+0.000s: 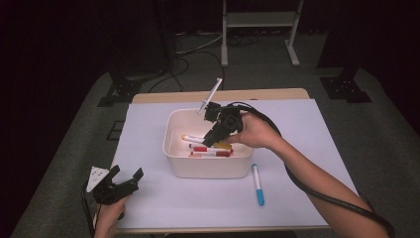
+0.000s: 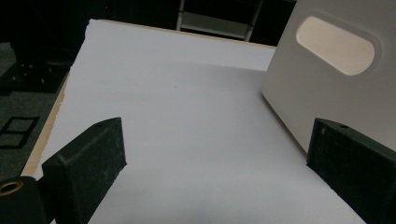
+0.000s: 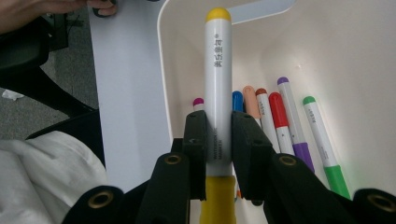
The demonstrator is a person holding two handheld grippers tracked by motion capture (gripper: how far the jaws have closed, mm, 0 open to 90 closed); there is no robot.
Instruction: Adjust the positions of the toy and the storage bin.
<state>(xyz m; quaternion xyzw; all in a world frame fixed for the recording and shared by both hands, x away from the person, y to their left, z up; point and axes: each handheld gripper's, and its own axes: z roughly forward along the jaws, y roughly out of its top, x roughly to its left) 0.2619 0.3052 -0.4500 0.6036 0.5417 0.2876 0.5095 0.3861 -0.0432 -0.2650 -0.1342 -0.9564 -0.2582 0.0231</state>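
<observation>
A white bin [image 1: 208, 168] stands mid-table with several coloured markers [image 1: 210, 150] lying in it. My right gripper [image 1: 209, 140] reaches down into the bin from the right. In the right gripper view, that gripper [image 3: 218, 135] is shut on a white marker with yellow ends [image 3: 218, 70], held lengthwise over the bin's near wall, with red, purple and green markers [image 3: 299, 130] on the bin floor beside it. A blue marker [image 1: 258, 184] lies on the table right of the bin. My left gripper [image 1: 127, 172] rests open at the front left, with nothing between its jaws [image 2: 215, 163].
The bin's side wall with its handle cutout [image 2: 336, 45] stands close on the right in the left gripper view. White sheet [image 1: 297, 129] covers the table; its wooden edge [image 1: 218, 95] shows at the back. A metal frame [image 1: 260, 29] and dark stands sit on the floor behind.
</observation>
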